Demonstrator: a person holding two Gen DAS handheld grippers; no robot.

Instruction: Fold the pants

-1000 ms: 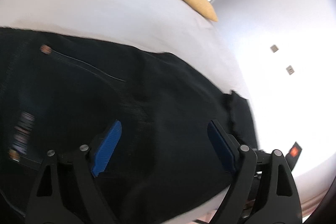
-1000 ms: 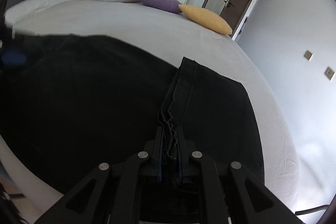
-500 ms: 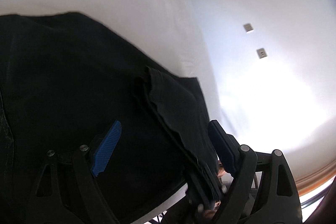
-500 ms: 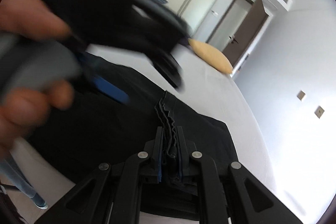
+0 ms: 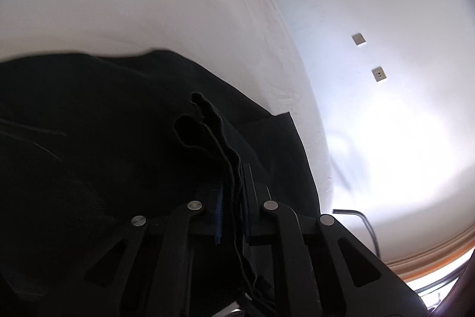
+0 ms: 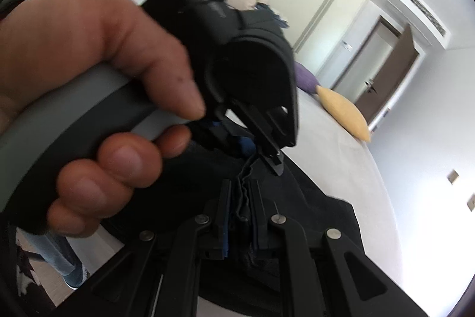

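Two grippers clamp one bunched hem edge of the black pants, so the layers lift together for folding. The left gripper and right gripper are both clenched on cloth. The pants lie on the bed, at 6 o'clock.
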